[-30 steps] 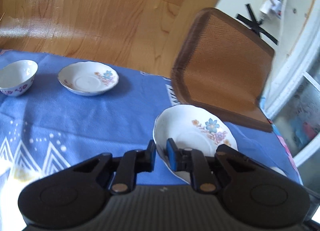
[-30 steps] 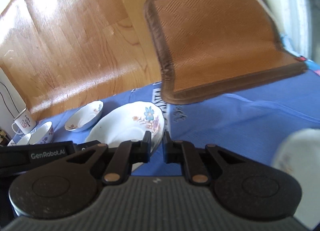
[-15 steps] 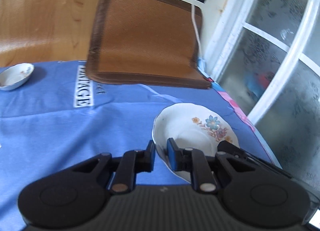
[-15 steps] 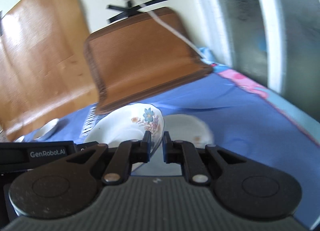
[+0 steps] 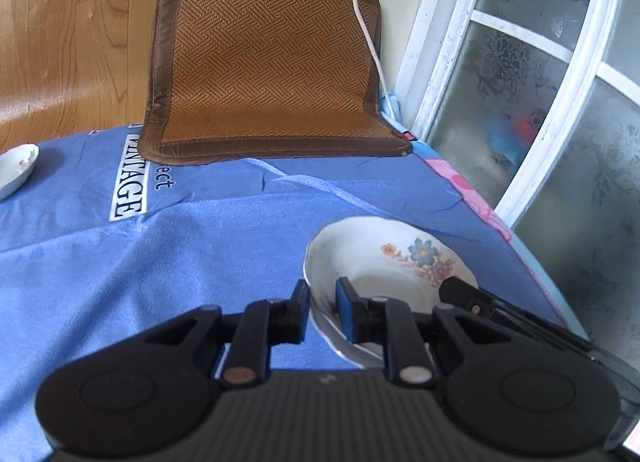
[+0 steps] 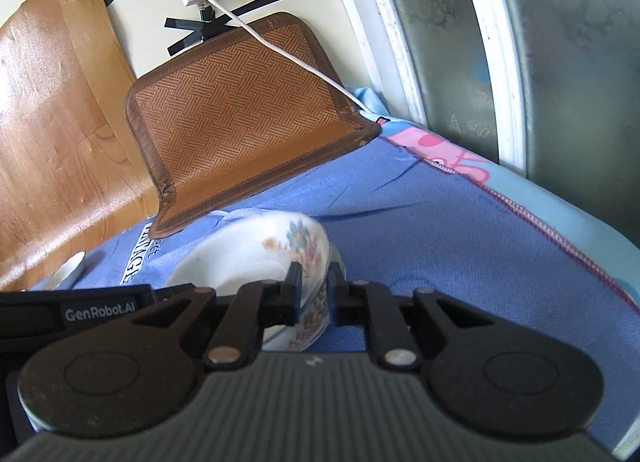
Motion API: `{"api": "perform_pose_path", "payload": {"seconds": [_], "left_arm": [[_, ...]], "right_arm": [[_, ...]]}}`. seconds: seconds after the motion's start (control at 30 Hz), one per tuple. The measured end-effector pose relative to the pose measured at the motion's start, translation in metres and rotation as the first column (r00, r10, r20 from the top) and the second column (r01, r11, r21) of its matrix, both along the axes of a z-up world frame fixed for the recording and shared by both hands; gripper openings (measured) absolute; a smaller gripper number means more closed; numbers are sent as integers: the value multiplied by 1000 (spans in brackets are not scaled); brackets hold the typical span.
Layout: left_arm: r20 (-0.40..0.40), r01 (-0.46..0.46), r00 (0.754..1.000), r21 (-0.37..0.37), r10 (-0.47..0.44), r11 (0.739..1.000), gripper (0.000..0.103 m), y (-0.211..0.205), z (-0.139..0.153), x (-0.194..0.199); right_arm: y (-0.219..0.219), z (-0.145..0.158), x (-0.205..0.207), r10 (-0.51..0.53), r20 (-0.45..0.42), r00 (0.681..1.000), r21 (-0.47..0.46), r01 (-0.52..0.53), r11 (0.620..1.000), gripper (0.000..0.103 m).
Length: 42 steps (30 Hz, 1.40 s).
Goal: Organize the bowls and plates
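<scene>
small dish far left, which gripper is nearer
Left. Left gripper straddles the floral plate's rim toward the small dish, right gripper the far rim; both jaws just opened further.

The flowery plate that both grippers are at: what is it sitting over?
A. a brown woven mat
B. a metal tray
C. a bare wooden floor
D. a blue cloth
D: the flowery plate, with the left gripper and the right gripper each at its rim, has the blue cloth all around and under it; the brown woven mat leans further back.
</scene>
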<state>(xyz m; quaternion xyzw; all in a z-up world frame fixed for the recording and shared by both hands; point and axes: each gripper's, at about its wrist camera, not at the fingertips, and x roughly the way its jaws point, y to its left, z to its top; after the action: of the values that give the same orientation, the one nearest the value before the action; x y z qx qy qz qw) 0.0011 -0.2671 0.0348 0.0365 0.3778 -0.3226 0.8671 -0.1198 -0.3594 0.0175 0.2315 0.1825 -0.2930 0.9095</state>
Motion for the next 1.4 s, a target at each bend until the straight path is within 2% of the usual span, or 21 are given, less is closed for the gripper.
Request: {"api": "perform_pose_path", "payload": {"seconds": [0.07, 0.1, 0.13, 0.3, 0.43, 0.8, 1.03, 1.4], "left_arm": [[18, -4, 1000, 8, 4, 1000, 17, 2, 0, -1], [32, -7, 999, 13, 6, 1000, 18, 4, 0, -2], [48, -4, 999, 13, 3, 1000, 21, 5, 2, -4], [133, -9, 991, 40, 4, 999, 21, 15, 9, -11], [185, -45, 982, 60, 33, 997, 21, 33, 13, -12], [212, -183, 964, 76, 163, 980, 21, 103, 11, 9], [221, -289, 938, 72, 267, 955, 23, 157, 7, 26], [241, -438, 880, 83, 408, 895, 23, 221, 1, 66]], "right_arm": [[4, 1, -1, -13, -1, 1000, -30, 13, 999, 22], [5, 2, -1, -27, -6, 1000, -54, 26, 998, 32], [7, 3, -2, -39, -3, 999, -81, 39, 996, 37], [14, 13, -7, -51, 20, 999, -128, 53, 990, 37], [27, 17, 1, -17, 20, 1000, -146, 19, 989, 37], [78, 20, 37, 132, -9, 991, -170, -132, 977, 37], [114, 17, 67, 233, -46, 971, -173, -237, 956, 37], [156, 19, 130, 375, -67, 925, -154, -380, 912, 37]]}}
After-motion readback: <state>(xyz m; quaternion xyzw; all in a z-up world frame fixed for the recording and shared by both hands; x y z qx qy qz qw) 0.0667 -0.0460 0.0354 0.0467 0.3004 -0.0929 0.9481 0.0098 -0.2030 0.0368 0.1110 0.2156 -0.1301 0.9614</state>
